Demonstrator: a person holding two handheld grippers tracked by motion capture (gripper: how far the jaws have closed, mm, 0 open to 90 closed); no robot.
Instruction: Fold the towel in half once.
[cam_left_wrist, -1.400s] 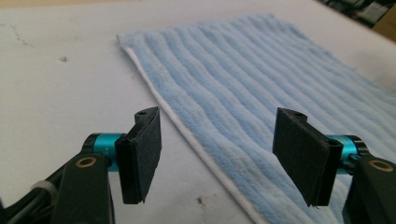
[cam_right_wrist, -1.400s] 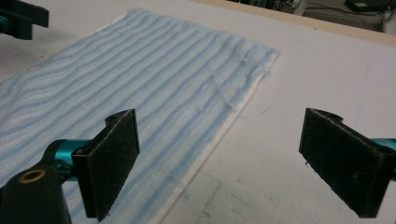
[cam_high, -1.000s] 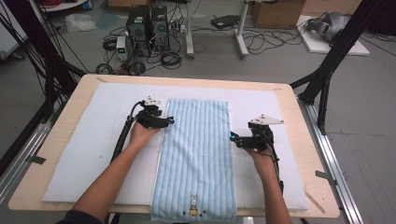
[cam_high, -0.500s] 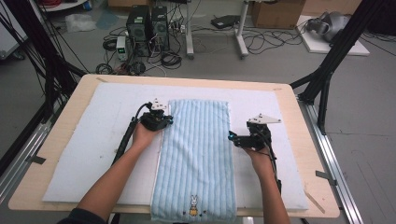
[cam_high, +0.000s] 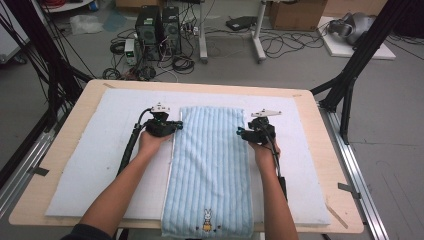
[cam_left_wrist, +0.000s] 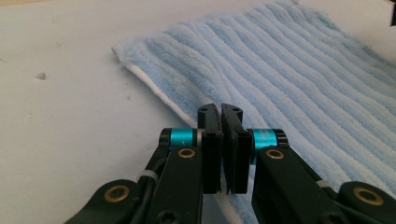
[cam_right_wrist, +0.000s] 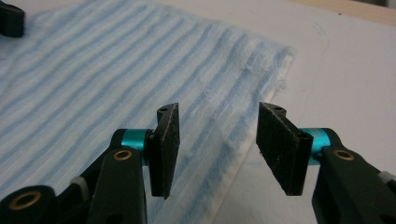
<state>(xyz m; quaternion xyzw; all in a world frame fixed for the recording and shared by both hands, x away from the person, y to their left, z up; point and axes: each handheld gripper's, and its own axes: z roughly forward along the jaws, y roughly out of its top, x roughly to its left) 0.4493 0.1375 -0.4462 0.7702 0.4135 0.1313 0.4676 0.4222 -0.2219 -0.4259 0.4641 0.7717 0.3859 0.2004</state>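
Towel: blue striped towel (cam_high: 210, 165) lies flat, centre of frame, on white mat (cam_high: 100, 165).
Left gripper (cam_left_wrist: 221, 116): jaws pressed together at towel's left edge, nothing visibly between them.
Right gripper (cam_right_wrist: 215, 126): jaws wide apart over towel's right edge, holding nothing.

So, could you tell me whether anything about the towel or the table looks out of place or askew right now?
One small thing: the blue striped towel lies flat and straight on the white mat, but its near end with the rabbit picture hangs past the table's front edge. Otherwise nothing looks spilled or damaged.
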